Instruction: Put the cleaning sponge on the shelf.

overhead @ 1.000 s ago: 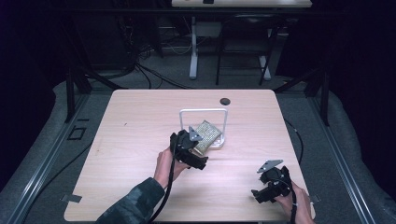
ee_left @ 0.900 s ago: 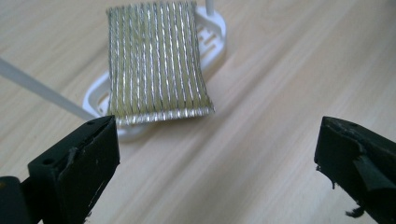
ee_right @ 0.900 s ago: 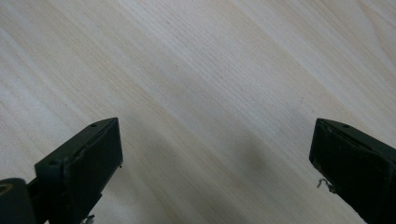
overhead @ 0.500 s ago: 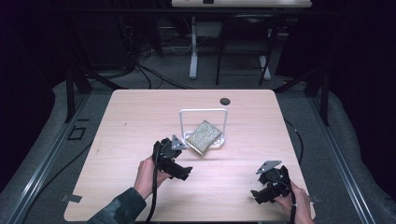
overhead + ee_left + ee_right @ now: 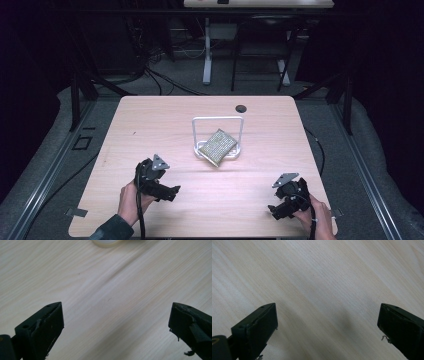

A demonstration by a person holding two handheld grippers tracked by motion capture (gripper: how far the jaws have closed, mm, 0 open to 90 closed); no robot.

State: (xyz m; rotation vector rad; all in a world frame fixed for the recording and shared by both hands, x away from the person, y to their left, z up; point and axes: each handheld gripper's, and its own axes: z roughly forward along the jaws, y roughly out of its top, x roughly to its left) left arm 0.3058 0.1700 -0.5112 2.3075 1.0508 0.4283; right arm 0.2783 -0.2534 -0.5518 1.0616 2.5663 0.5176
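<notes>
Both tongs [image 5: 169, 192] [image 5: 274, 210] gape empty; high view adds sponge [image 5: 217, 146].

Left tongs [image 5: 172, 192], jaws wide apart, now farther back from the sponge [image 5: 217, 147] and rack [image 5: 218, 120], nearer the table's [image 5: 150, 125] front edge.

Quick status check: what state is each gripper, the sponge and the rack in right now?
Left gripper: open, empty, low over the table's near left.
Right gripper: open, empty, at the near right corner.
Sponge: leaning tilted in the rack, one corner over its front edge, nothing touching it.
White wire rack: upright mid-table, holding the sponge.
Table: bare wood around them.
</notes>
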